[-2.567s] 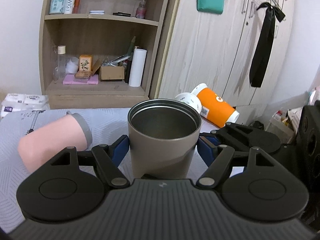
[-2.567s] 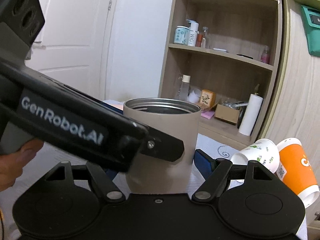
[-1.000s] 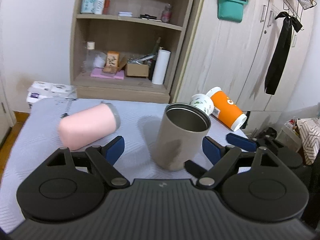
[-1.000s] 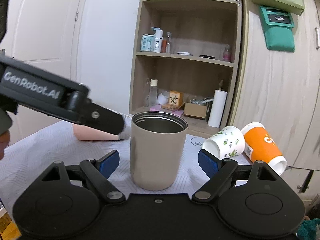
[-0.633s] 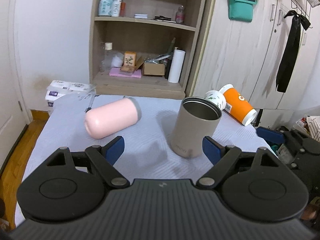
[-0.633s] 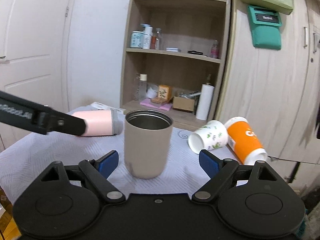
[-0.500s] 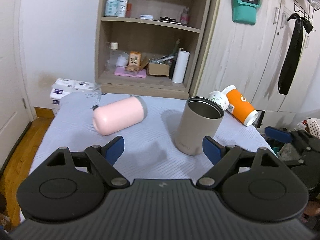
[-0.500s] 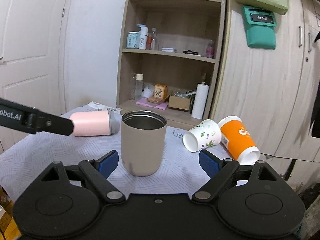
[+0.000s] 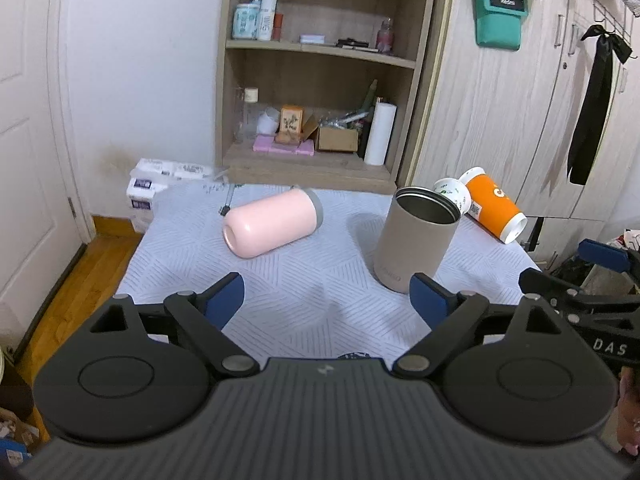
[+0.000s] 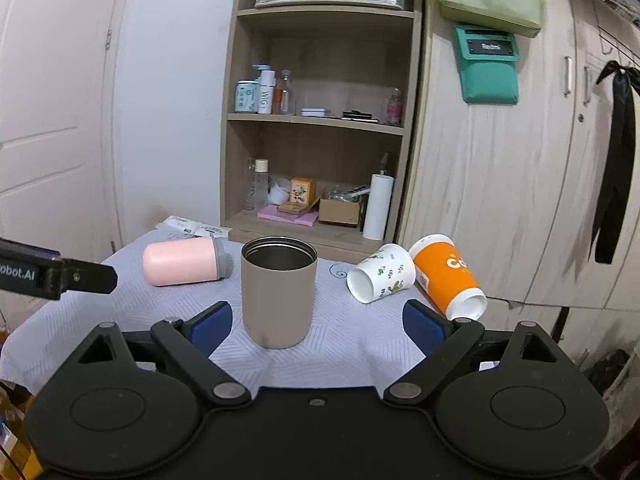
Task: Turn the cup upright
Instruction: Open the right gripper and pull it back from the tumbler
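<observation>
1. Since both grippers have backed off, the taupe steel tumbler (image 10: 279,291) stands upright and unheld on the white patterned tablecloth (image 9: 320,304), mouth up; that cup reads as done
2. Left gripper (image 9: 327,295) is spread wide with nothing between its blue pads, tumbler ahead and to its right; right gripper (image 10: 318,325) is likewise spread and empty, tumbler centred ahead but clear of both pads
3. Vs 2.6 s ago: the tumbler then filled both views with pads close at its sides; now it sits small and well apart, and the whole table shows
4. Still lying on their sides: pink tumbler (image 9: 272,222) to the left, floral paper cup (image 10: 381,273) and orange paper cup (image 10: 447,276) touching at the right; likely next targets
</observation>
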Demonstrator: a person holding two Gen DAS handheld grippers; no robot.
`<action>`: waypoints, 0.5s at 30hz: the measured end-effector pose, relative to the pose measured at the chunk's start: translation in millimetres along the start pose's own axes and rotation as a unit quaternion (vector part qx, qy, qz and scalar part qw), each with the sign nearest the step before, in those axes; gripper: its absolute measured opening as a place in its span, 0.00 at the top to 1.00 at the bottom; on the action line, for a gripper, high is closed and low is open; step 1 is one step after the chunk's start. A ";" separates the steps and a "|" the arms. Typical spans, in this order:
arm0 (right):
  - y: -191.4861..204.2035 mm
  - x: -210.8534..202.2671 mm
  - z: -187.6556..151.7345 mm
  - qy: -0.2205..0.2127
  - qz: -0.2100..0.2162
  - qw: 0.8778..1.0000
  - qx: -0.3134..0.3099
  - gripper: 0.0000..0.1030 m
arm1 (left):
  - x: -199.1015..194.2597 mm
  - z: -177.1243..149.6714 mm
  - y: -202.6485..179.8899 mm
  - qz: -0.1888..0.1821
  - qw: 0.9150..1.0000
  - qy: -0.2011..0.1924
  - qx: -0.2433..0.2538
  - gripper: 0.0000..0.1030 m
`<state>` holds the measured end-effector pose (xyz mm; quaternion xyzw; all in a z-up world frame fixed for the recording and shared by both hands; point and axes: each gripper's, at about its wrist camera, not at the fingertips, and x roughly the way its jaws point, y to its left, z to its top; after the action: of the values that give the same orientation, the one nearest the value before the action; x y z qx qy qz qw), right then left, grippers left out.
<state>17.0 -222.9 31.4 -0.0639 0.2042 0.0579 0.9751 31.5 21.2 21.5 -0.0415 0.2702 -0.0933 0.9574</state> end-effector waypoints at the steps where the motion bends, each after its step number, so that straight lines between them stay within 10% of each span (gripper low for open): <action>1: 0.6 0.3 -0.4 0.002 -0.001 1.000 0.002 0.08 | -0.8 -0.5 0.1 0.000 1.000 0.000 0.001 0.12; 15: 1.6 3.0 -5.0 0.033 -0.045 0.998 0.018 0.00 | 2.0 -4.6 -1.5 0.018 1.000 0.018 0.000 0.00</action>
<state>17.5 -221.8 25.4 -0.0572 0.2346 0.0078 0.9704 30.5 19.2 16.7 -0.0349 0.2885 -0.0766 0.9538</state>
